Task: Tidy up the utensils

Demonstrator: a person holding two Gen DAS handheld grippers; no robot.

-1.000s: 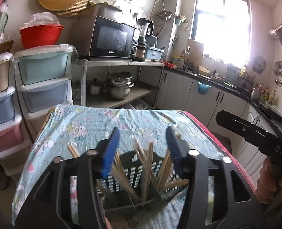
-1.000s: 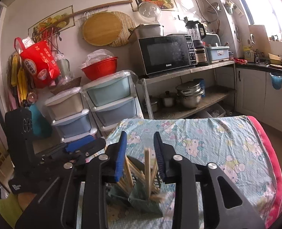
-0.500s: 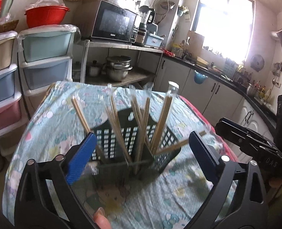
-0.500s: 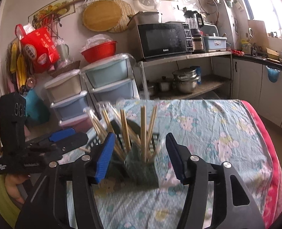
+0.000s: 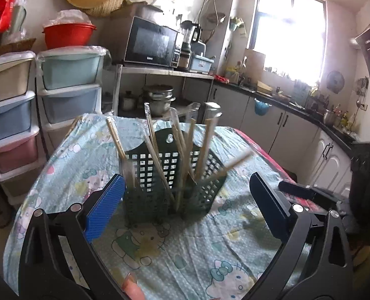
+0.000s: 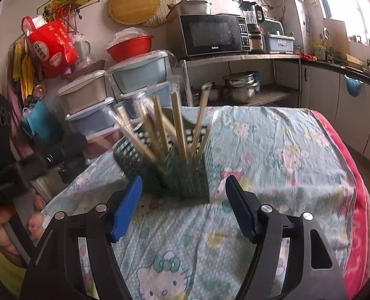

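Observation:
A dark green slotted utensil basket (image 5: 170, 187) stands upright on the cartoon-print tablecloth (image 5: 175, 255). Several wrapped wooden chopsticks (image 5: 157, 160) stick up out of it, leaning different ways. My left gripper (image 5: 187, 205) is open and empty, its blue pads wide apart just in front of the basket. In the right wrist view the same basket (image 6: 185, 175) with its chopsticks (image 6: 178, 125) sits ahead of my right gripper (image 6: 185, 205), which is open and empty. Each gripper shows at the edge of the other's view.
Stacked plastic drawers (image 5: 69, 92) stand left of the table. A metal shelf holds a microwave (image 5: 152, 42) and pots (image 5: 160, 95). A kitchen counter (image 5: 297, 105) runs along the right under a bright window. The table's red edge (image 6: 355, 200) lies to the right.
Both grippers have opened wide and pulled back from the basket; a second ago their pads were close together around the chopsticks. The chopsticks now stand free in the basket.

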